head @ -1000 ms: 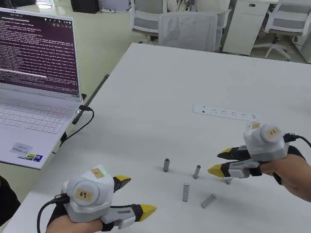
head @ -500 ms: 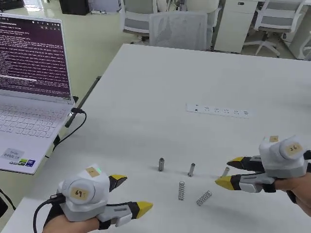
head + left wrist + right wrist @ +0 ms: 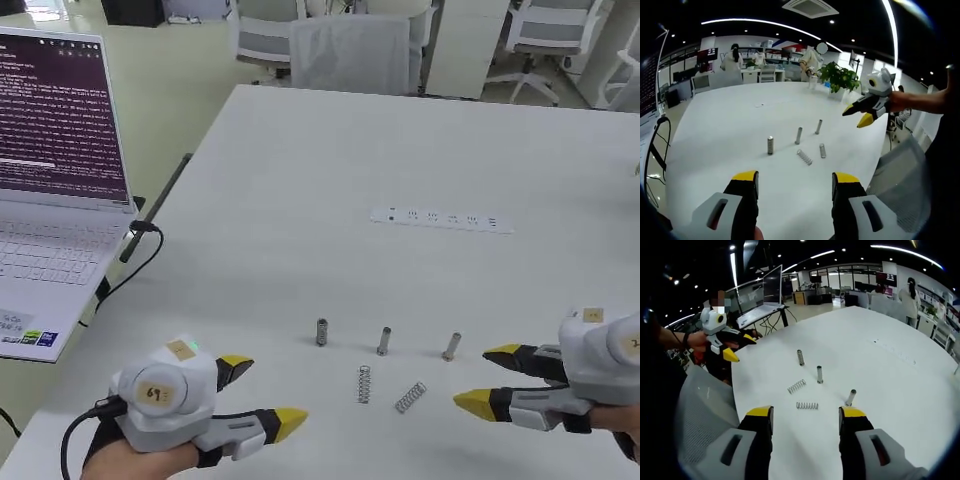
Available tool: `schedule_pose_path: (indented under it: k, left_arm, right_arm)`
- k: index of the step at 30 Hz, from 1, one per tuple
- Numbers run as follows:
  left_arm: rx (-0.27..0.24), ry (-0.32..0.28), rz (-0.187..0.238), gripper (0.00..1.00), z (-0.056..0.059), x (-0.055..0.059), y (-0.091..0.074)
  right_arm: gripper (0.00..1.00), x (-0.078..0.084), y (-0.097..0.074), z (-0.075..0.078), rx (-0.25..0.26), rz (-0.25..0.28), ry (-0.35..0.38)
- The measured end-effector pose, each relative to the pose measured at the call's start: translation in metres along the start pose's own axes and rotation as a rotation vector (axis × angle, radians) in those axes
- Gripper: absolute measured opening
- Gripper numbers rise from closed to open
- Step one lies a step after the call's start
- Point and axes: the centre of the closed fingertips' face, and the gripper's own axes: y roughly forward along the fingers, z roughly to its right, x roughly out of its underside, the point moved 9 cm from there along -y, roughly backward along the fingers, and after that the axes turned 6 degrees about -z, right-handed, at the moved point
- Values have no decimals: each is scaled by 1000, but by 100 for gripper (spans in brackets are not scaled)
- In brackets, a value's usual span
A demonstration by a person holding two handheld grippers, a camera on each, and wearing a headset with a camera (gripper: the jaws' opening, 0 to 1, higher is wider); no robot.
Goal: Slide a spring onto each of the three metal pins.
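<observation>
Three short metal pins stand in a row on the white table (image 3: 300, 170). The left pin (image 3: 321, 332) wears a spring. The middle pin (image 3: 384, 341) and right pin (image 3: 452, 346) are bare. Two loose springs (image 3: 364, 384) (image 3: 410, 397) lie just in front of them. My left gripper (image 3: 263, 393) is open and empty at the near left. My right gripper (image 3: 486, 378) is open and empty, just right of the right pin. The left gripper view has the sprung pin (image 3: 770, 145), both loose springs (image 3: 804, 157) (image 3: 822, 150) and the right gripper (image 3: 860, 112). The right gripper view has the nearest bare pin (image 3: 851, 397) and a spring (image 3: 807, 405).
An open laptop (image 3: 50, 200) sits at the left edge with a black cable (image 3: 130, 260) running beside it. A white power strip (image 3: 440, 219) lies behind the pins. Office chairs (image 3: 350, 55) stand past the table's far edge.
My right gripper has drawn back to the right, off the rightmost pin, which now stands uncovered. The head camera has shifted. The left gripper has hardly moved.
</observation>
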Motion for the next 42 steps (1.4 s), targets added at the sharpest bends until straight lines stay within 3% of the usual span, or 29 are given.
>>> schedule_pose_path:
  k: [6, 20, 42]
  left_arm:
    - [6, 4, -5, 54, 0, -2, 5]
    - [35, 21, -13, 54, 1, -9, 24]
    - [102, 27, -63, 51, 8, -11, 80]
  right_arm:
    - [53, 7, -10, -3, 17, 16, 18]
    - [55, 18, -14, -6, 21, 20, 51]
    - [56, 32, -31, -18, 54, 38, 96]
